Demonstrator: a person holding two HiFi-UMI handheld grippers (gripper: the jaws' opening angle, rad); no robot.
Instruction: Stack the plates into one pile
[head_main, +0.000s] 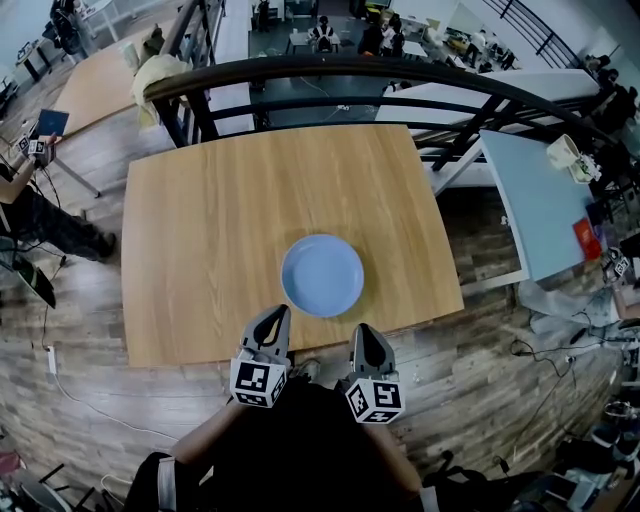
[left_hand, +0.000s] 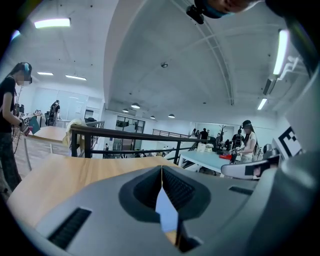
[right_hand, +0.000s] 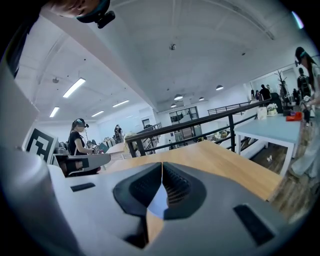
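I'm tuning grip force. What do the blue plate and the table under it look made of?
Plate: smooth, even pale blue with a soft sheen and a raised rim. It could be plastic or glazed ceramic; the look leaves that open.
Table: wood or wood-look laminate, matte, with lengthwise grain streaks.
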